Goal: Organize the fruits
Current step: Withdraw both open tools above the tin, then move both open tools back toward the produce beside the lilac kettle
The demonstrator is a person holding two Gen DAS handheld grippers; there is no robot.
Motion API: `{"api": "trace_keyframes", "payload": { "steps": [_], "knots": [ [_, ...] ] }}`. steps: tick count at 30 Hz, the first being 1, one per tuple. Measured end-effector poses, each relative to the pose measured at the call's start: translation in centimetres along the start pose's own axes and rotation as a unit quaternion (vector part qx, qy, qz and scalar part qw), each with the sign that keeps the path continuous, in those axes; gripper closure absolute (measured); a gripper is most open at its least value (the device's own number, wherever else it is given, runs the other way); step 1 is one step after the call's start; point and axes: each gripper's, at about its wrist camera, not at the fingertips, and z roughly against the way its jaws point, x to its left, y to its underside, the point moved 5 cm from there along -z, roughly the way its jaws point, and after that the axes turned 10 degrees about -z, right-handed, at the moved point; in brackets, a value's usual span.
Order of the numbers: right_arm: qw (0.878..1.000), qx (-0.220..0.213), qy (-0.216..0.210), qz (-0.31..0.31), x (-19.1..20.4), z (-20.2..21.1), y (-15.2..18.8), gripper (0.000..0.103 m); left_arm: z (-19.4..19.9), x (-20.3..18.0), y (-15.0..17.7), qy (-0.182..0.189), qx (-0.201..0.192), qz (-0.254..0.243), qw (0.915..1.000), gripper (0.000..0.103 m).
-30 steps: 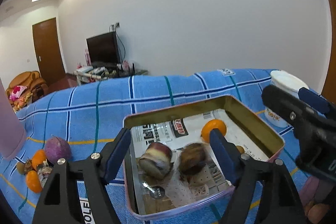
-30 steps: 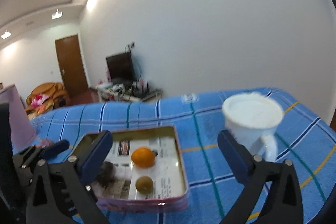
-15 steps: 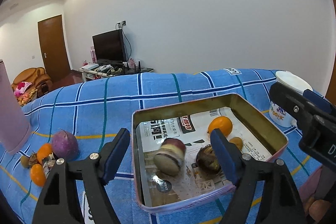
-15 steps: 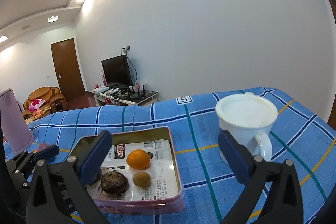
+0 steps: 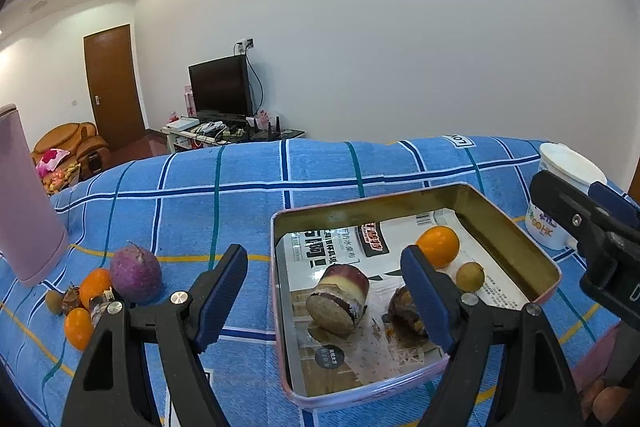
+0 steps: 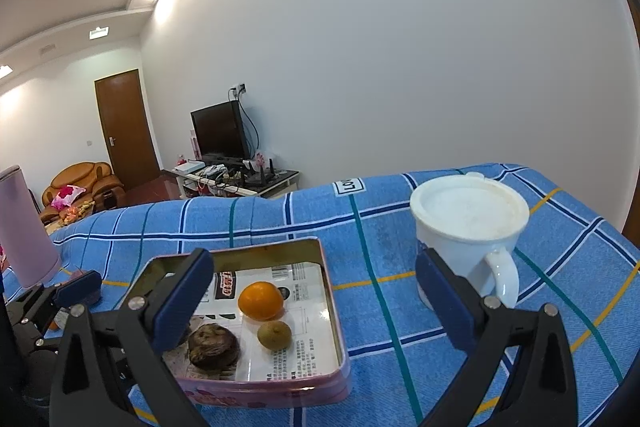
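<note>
A pink tin tray (image 5: 508,211) lined with newspaper sits on the blue checked cloth. In it lie an orange (image 5: 438,245), a small green-brown fruit (image 5: 470,275), a cut purple tuber (image 5: 339,297) and a brown husked fruit (image 5: 402,309). The tray (image 6: 334,311) also shows in the right wrist view with the orange (image 6: 260,299). My left gripper (image 5: 322,301) is open and empty above the tray's near left part. My right gripper (image 6: 314,303) is open and empty above the tray's right side. To the left lie a purple round fruit (image 5: 135,273) and several small oranges (image 5: 94,282).
A white lidded mug (image 6: 470,227) stands right of the tray, also in the left wrist view (image 5: 560,187). A tall pink cylinder (image 5: 24,199) stands at the far left. The table's far edge drops to a room with a TV (image 5: 220,87).
The left gripper has pulled back and left, so the tray sits further right in its view. The purple tuber has shifted in the tray. The right gripper rose slightly.
</note>
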Motion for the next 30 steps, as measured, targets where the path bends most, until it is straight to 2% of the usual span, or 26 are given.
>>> {"api": "trace_keyframes", "payload": {
  "steps": [8, 15, 24, 30],
  "knots": [
    [1.0, 0.001, 0.004, 0.004, 0.2, -0.2, 0.0, 0.0, 0.1, 0.1, 0.1, -0.005, 0.001, -0.001, 1.0, 0.023],
    [0.999, -0.006, 0.027, 0.023, 0.5, -0.2, 0.3, 0.0, 0.7, 1.3, 0.4, -0.032, -0.007, 0.008, 0.9994, 0.023],
    [0.997, -0.034, 0.044, 0.057, 1.5, 0.7, 0.7, 0.0, 2.5, 3.6, 1.3, -0.07, -0.024, -0.001, 0.9973, 0.023],
    [0.996, -0.048, 0.056, 0.044, 1.5, 1.6, 0.7, 0.0, 3.3, 6.0, 2.4, -0.088, -0.017, -0.006, 0.996, 0.023]
  ]
}}
